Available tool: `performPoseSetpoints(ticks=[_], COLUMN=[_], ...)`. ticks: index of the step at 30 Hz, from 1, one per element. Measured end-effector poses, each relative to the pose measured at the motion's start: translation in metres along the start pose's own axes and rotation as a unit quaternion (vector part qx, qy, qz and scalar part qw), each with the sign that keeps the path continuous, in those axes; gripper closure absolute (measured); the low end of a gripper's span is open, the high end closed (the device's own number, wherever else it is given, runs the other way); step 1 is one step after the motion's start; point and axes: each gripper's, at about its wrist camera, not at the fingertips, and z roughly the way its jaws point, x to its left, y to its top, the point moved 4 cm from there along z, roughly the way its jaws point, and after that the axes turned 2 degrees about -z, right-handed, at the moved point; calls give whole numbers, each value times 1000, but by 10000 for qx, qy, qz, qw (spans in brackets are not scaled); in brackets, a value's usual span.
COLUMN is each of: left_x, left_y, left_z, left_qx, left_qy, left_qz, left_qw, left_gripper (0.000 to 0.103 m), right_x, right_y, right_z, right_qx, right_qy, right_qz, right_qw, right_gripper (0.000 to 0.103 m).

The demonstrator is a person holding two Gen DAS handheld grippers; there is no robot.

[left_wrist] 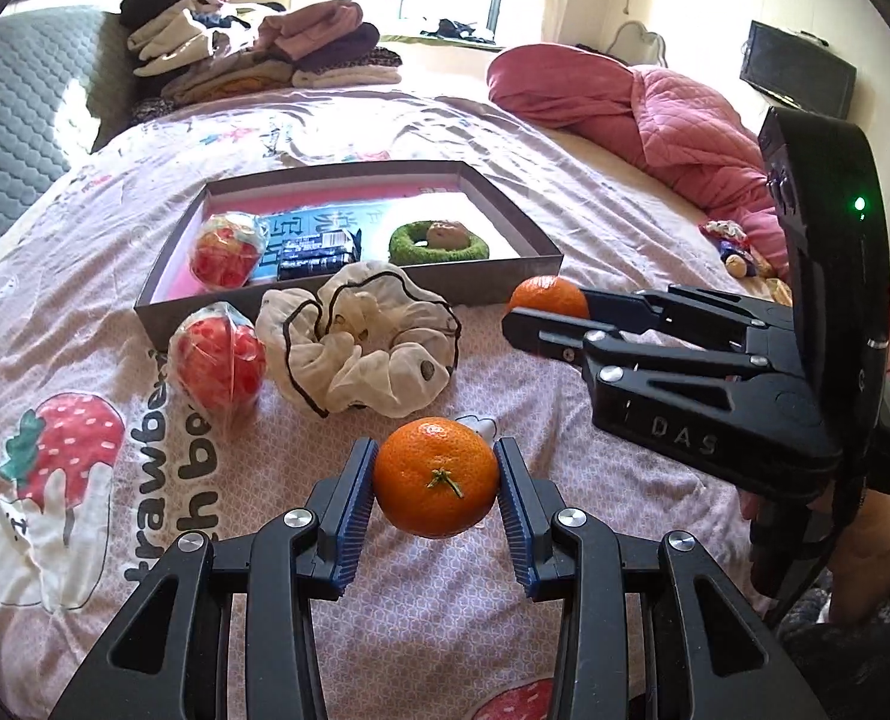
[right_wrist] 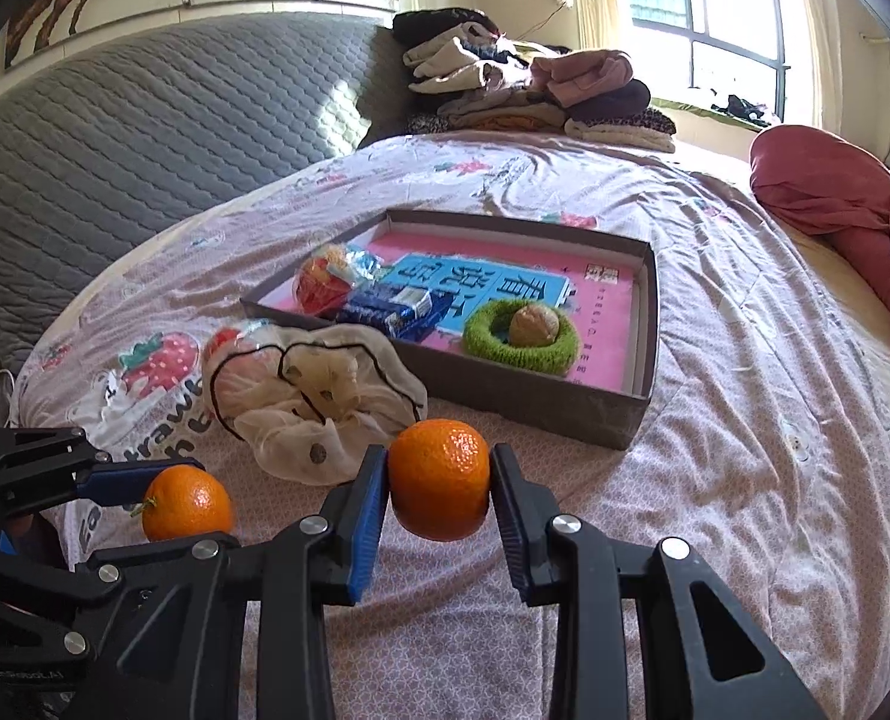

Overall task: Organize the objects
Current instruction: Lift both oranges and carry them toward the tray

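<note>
We hold one orange in each hand-held gripper above the bed [left_wrist: 565,420]. The left hand-held gripper [left_wrist: 436,483] pinches the first orange [left_wrist: 436,477] between its two blue pads, one pad on each side of the fruit, stem end toward the camera; the fruit sits at the fingertips, clear of the bedspread. The right hand-held gripper [right_wrist: 439,483] pinches the second orange [right_wrist: 440,479] in the same way, pads pressed on its left and right flanks. In the left wrist view, the right hand-held gripper shows at the right edge with its orange just beside the near right corner of the box [left_wrist: 493,288]. In the right wrist view, the left hand-held gripper shows at the lower left with its orange at the fingertips. The box lies open on the bed beyond both fruits. Inside it we see a red wrapped ball [left_wrist: 226,249], dark packets [left_wrist: 319,252] and a green ring [left_wrist: 439,243] around a brown lump. Just before the box lie a cream scrunchie [left_wrist: 361,339] and, touching its left side, a second red wrapped ball [left_wrist: 217,360].
</note>
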Motion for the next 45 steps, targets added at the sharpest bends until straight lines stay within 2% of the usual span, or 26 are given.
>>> performPoseSetpoints(ticks=[23,35,45], left_x=[17,21,30], left_y=[30,53,85], left_z=[-20,-12,-7], left_qx=[-584,-710,-821], left_qy=[382,368,335], left_qz=[-105,-85,-67], left_qw=[9975,9968,9960], left_gripper=[63,63,63], right_x=[-14,-20,-33], right_y=[14,23,51], right_z=[-18,-21,-21], right_qx=[-624,-774,-914], right_qy=[116,68,-115], right_qz=[489,558,506], right_qw=[9968,9954,9945], right_gripper=[68,68,68])
